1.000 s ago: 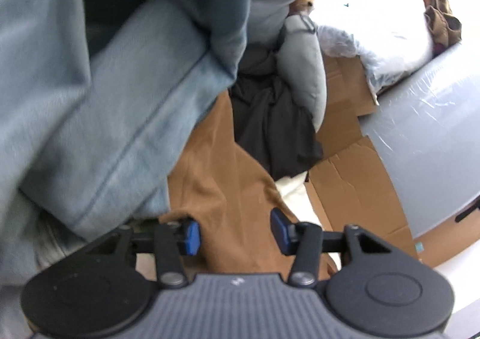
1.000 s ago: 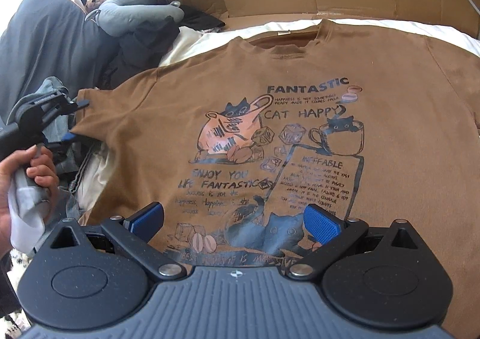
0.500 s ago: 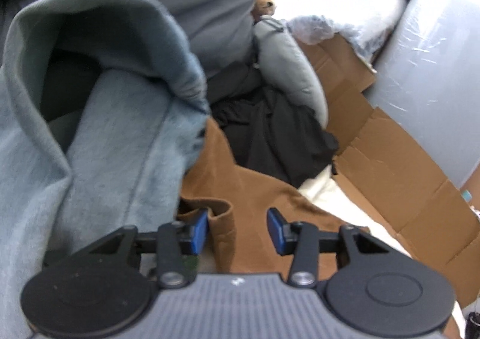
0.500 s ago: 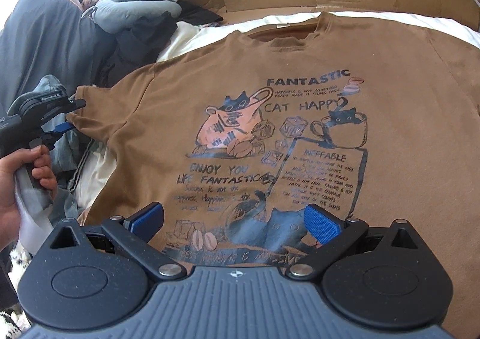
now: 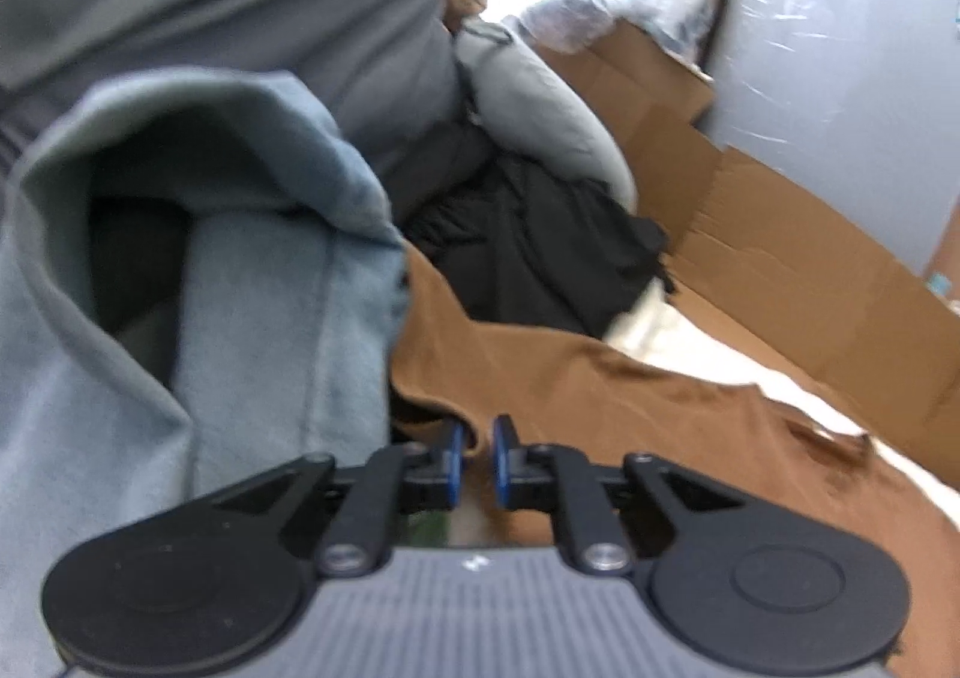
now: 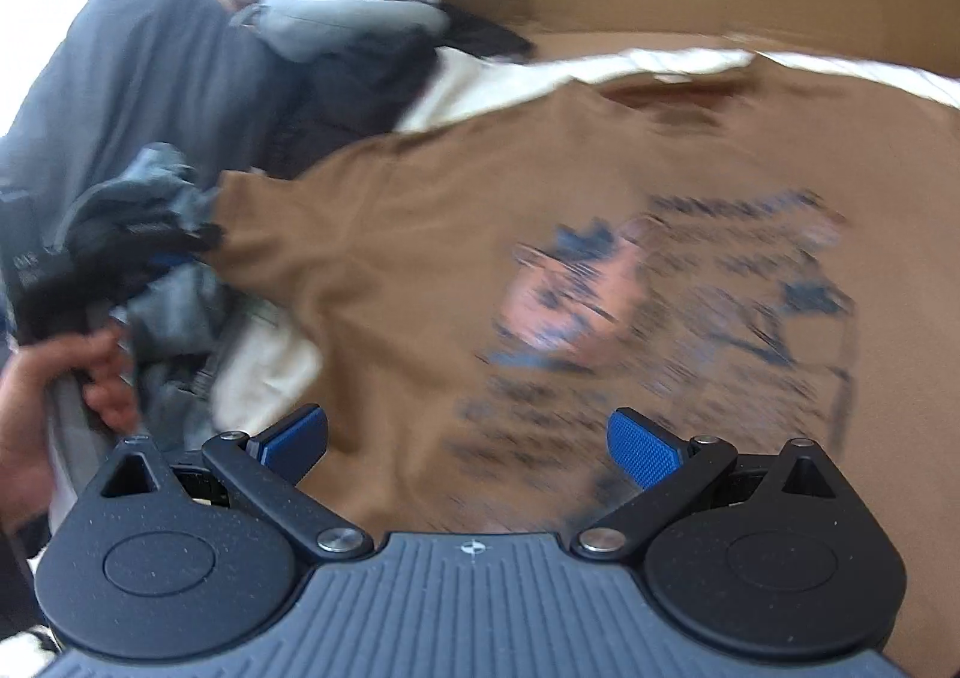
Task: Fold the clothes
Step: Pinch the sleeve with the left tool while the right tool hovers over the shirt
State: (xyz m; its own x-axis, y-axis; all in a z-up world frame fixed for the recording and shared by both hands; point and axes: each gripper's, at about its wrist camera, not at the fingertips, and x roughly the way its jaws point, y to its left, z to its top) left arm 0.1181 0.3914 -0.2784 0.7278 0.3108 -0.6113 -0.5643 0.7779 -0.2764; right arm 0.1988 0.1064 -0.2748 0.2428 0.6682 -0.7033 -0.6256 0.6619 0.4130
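Brown T-shirt (image 6: 420, 258) sleeve pinched by closing left gripper (image 5: 477, 453) (right gripper (image 6: 468, 441) spread)

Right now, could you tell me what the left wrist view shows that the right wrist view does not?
Only the left wrist view shows the left gripper from behind: its jaws have just been closing on the brown T-shirt's sleeve edge, with a grey-blue garment bulging beside it.

Only the right wrist view shows the printed graphic, blurred, the open right gripper above the shirt with nothing between its pads, and the hand holding the left gripper.

Both show the brown T-shirt, the black clothes pile, the grey pillow and the cardboard.
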